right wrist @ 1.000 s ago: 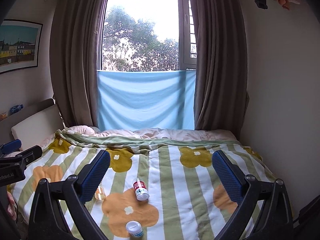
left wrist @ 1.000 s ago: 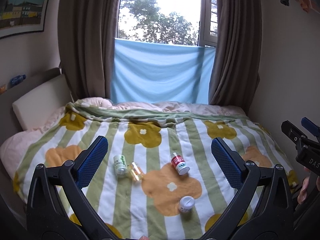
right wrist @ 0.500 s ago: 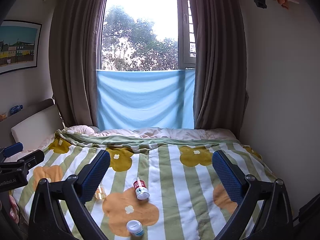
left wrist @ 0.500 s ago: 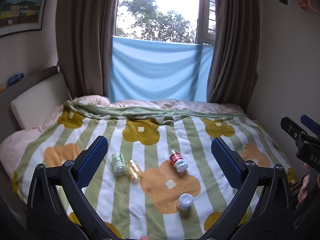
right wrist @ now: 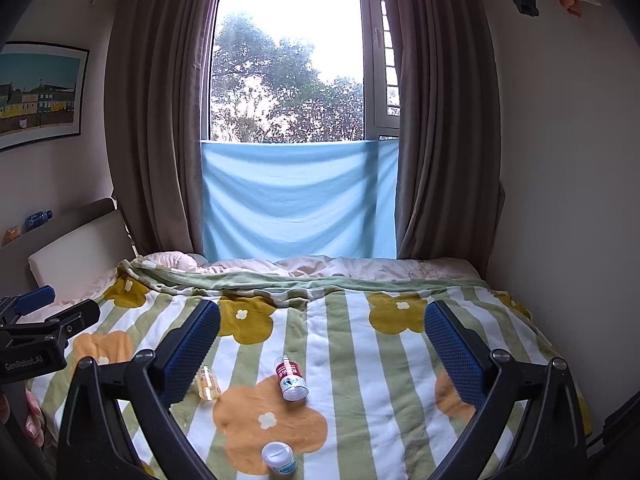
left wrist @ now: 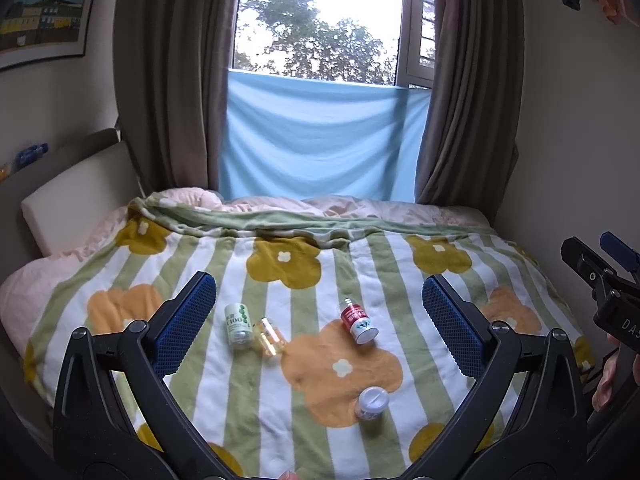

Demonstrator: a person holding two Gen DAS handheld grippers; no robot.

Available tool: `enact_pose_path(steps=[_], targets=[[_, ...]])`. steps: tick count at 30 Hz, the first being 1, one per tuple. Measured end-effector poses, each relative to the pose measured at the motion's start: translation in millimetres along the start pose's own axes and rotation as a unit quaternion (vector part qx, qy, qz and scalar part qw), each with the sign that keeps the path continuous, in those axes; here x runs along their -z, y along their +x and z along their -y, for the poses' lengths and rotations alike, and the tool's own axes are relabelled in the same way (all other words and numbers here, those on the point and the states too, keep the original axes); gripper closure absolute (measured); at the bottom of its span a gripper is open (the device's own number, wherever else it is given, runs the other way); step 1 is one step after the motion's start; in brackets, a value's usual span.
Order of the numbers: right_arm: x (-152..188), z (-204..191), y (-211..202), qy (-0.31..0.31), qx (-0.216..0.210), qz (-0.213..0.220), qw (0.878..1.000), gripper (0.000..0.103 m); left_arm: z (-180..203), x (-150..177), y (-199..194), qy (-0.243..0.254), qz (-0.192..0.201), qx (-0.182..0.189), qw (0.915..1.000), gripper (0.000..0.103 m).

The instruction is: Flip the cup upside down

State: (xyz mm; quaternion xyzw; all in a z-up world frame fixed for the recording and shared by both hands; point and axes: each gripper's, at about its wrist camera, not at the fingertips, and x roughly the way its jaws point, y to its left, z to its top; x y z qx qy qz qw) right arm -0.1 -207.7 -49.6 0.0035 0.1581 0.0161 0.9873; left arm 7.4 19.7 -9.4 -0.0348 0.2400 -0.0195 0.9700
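**Both grippers poised, nothing picked up yet**

Over the last second we see almost no change. The bed slides only a hair in each view, and none of the four containers on the striped blanket (left wrist: 256,392) has shifted. We judge the flip has not begun and this is the hover before the reach.

The left gripper (left wrist: 318,292) has its fingers spread wide with nothing between them. The right gripper (right wrist: 320,320) is the same, wide apart and empty.

No plain cup shows. Our best guess for it is the small white-topped pot (left wrist: 373,402). It stands upright on the orange flower at about 6 o'clock in the left view, nearest to us. From it, the red bottle (left wrist: 358,320) lies on its side at 12 o'clock. The clear amber bottle (left wrist: 270,336) and the green-and-white can (left wrist: 239,326) lie touching or nearly so at 10 o'clock.

The right view shows the pot, the red bottle and the amber bottle, but the can is hidden behind that gripper's own 9 o'clock finger. Only the left view shows all four.

Each view also catches the other tool at its edge. The left view has the right gripper at 3 o'clock with fingertips (left wrist: 604,384) of a hand below it. The right view has the left gripper at 9 o'clock.
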Motion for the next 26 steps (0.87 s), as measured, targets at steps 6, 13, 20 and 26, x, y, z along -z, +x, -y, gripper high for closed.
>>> enact_pose_path(steps=[6, 13, 20, 26], targets=[[-1.2, -3.6, 2.3, -0.001, -0.003, -0.002, 1.000, 0.001, -4.7, 0.3, 1.0, -0.003, 0.002, -0.003, 1.0000, 0.000], [-2.7, -7.8, 4.6, -0.001, -0.004, 0.000, 1.000, 0.001, -5.4, -1.3, -1.4, 0.001, 0.015, -0.011, 0.9998, 0.000], [-3.9, -10.3, 6.6, -0.006, 0.001, -0.001, 1.000, 0.001, -1.6, -7.1, -15.8, 0.006, 0.068, -0.045, 0.9967, 0.000], [-1.8, -6.2, 9.3, -0.001, -0.007, -0.002, 1.000, 0.001, 0.6, -11.0, -17.0, 0.014, 0.092, -0.061, 0.9938, 0.000]])
